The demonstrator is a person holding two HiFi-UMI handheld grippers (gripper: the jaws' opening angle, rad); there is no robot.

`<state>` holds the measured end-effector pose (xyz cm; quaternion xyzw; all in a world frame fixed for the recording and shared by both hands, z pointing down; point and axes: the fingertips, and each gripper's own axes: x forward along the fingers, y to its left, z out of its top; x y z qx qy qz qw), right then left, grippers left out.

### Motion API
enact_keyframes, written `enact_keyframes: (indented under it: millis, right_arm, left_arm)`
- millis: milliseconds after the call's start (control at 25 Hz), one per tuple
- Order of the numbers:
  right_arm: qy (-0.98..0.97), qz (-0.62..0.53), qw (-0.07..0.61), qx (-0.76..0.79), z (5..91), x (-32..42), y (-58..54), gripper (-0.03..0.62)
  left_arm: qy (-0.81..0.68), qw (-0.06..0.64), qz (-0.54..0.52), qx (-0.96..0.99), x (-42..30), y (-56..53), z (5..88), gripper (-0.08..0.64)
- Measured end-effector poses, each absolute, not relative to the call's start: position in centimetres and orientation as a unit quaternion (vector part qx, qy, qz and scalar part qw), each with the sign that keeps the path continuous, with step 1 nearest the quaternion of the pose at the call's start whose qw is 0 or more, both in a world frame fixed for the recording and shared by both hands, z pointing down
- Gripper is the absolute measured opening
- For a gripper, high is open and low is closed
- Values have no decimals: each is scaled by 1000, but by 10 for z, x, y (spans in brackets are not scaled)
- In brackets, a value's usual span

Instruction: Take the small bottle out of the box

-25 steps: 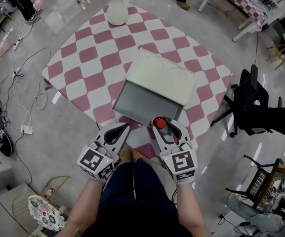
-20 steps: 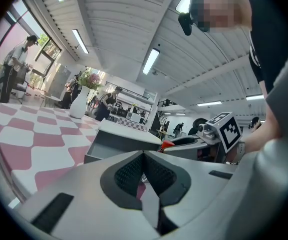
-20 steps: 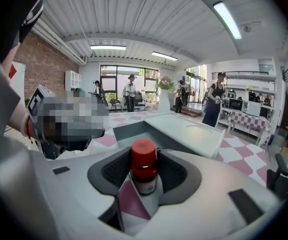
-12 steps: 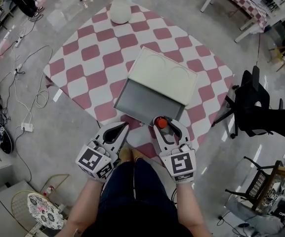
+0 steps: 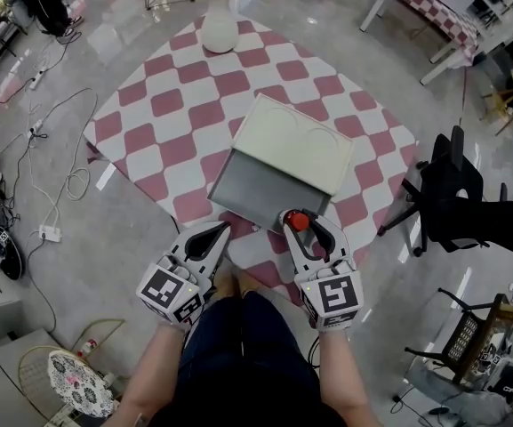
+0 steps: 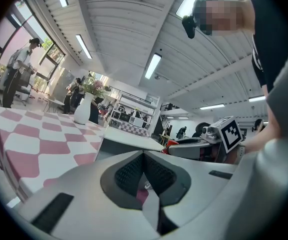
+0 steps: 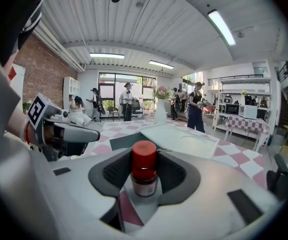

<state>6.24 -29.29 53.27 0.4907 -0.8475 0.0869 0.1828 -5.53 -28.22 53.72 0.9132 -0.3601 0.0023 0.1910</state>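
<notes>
The small bottle with a red cap stands upright between the pads of my right gripper, just off the near edge of the open grey box. In the right gripper view the bottle fills the gap of the right gripper. Its jaws have just been closing slightly on it. The box's pale lid lies folded back. My left gripper hangs beside the box's near left corner, shut and empty; in its own view the left gripper has its tips together.
The box sits on a table with a red-and-white checked cloth. A white vase stands at its far corner. A black chair is to the right, cables lie on the floor to the left. People stand in the background.
The right gripper with the bottle sits a touch further right in the head view. The left gripper has kept still.
</notes>
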Motion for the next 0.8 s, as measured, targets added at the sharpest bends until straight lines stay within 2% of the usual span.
enact_keyframes:
  millis: [800]
  right_arm:
    - [-853, 84, 135, 497, 482, 65, -295, 149]
  left_arm:
    - [-375, 149, -17, 915, -68, -292, 488, 14]
